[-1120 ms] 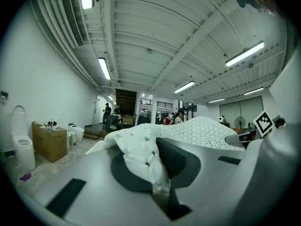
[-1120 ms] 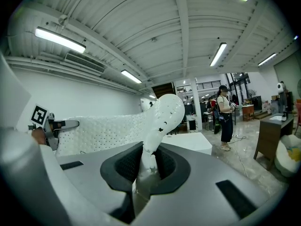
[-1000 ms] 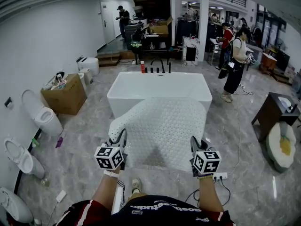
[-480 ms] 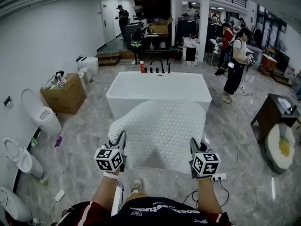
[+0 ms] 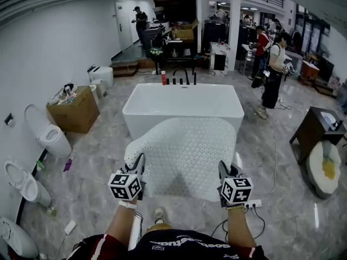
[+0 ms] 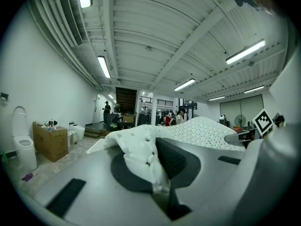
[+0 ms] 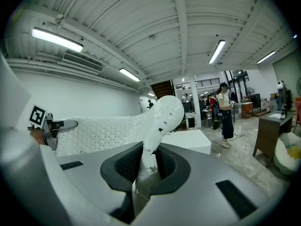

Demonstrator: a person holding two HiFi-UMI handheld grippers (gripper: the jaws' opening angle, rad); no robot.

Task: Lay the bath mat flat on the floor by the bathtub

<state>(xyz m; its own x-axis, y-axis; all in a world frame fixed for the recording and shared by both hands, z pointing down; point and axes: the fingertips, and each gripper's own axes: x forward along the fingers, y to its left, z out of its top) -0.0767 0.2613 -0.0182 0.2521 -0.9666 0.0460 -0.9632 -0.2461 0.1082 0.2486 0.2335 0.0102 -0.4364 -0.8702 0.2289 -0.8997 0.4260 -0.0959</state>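
Note:
A white perforated bath mat [image 5: 187, 153] hangs spread in the air in front of the white bathtub [image 5: 181, 104], its far edge curling over near the tub's front wall. My left gripper [image 5: 140, 164] is shut on the mat's near left corner [image 6: 141, 152]. My right gripper [image 5: 223, 169] is shut on the near right corner, where the mat [image 7: 160, 119] rises folded out of the jaws. The left gripper [image 7: 59, 125] shows across the mat in the right gripper view. Both stand side by side above the marble floor [image 5: 97, 161].
A cardboard box [image 5: 76, 110] and toilets [image 5: 49, 134] line the left wall. A dark side table [image 5: 314, 129] and a round cushion [image 5: 324, 167] sit at the right. A power strip [image 5: 252, 203] and cables lie by my feet. People [image 5: 274, 69] stand behind the tub.
The mat's far edge has sunk and drawn slightly nearer to me; both grippers have sunk a little in the picture.

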